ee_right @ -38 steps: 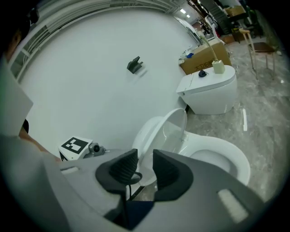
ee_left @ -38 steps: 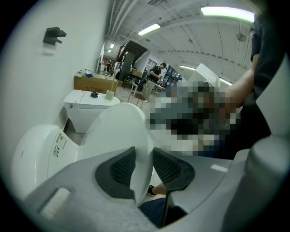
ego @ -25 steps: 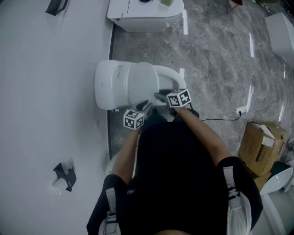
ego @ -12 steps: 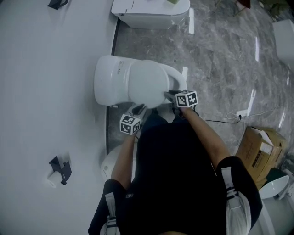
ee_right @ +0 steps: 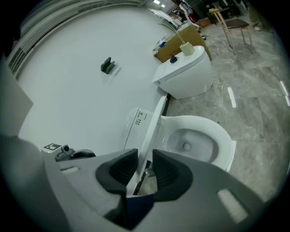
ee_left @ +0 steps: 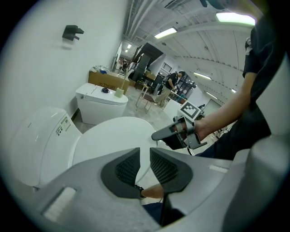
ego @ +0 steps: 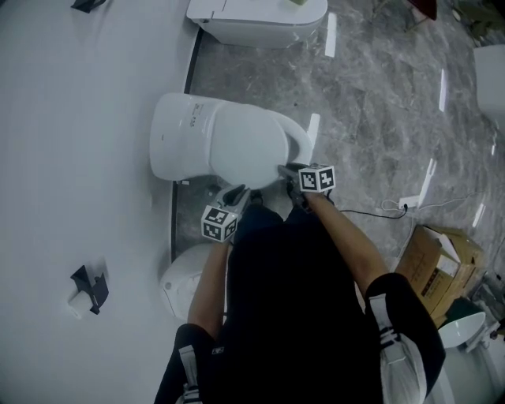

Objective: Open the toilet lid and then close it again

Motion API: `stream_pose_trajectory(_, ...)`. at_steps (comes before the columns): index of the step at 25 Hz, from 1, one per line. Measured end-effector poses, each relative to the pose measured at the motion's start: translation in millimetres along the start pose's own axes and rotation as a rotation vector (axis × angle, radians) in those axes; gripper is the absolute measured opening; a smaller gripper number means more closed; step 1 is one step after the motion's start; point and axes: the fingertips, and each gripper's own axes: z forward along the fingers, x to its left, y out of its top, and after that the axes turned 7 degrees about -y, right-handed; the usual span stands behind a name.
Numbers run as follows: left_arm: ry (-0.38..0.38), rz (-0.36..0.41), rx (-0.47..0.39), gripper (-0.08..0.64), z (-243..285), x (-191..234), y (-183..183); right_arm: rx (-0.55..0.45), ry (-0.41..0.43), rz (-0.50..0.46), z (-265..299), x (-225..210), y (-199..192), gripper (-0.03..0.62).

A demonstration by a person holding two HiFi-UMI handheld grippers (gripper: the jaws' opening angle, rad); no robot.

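The white toilet [ego: 177, 146] stands against the wall with its lid [ego: 245, 146] tilted partway over the bowl. My right gripper [ego: 282, 170] holds the lid's front rim. In the right gripper view the lid [ee_right: 152, 127] runs edge-on between the pads of the right gripper [ee_right: 144, 156], whose jaws are easing open a little; the seat and bowl [ee_right: 199, 140] lie open beside it. My left gripper [ego: 239, 192] hangs just off the lid's near left edge. In the left gripper view the left gripper [ee_left: 145, 154] shows only a thin slit, with nothing in it, in front of the lid's top [ee_left: 108, 140].
A second toilet [ego: 256, 20] stands further along the wall. A cardboard box [ego: 438, 264] and a cable [ego: 387, 209] lie on the marble floor to the right. A white round bin [ego: 189, 284] sits by my left arm. A black bracket [ego: 88, 288] is fixed to the wall.
The lid has come down further over the bowl with the right gripper on its rim. The left gripper's jaws have closed and it has drawn back from the lid.
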Motion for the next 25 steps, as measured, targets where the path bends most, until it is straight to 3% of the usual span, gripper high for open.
stream_pose_trajectory(8,0.040,-0.056,-0.048,0.078,14.4,-10.7,-3.3,0.011,-0.018,0.077,0.1,-43.9,-12.3,0.130)
stream_pose_trajectory(17,0.020,-0.103,-0.069,0.078,52.9,-19.6,-12.4,0.041,-0.063,0.106,5.1,-92.7,-24.4,0.161)
stream_pose_trajectory(25,0.013,-0.118,-0.078,0.076,71.9,-20.7,-14.9,0.063,-0.152,0.139,11.5,-142.0,-40.2,0.187)
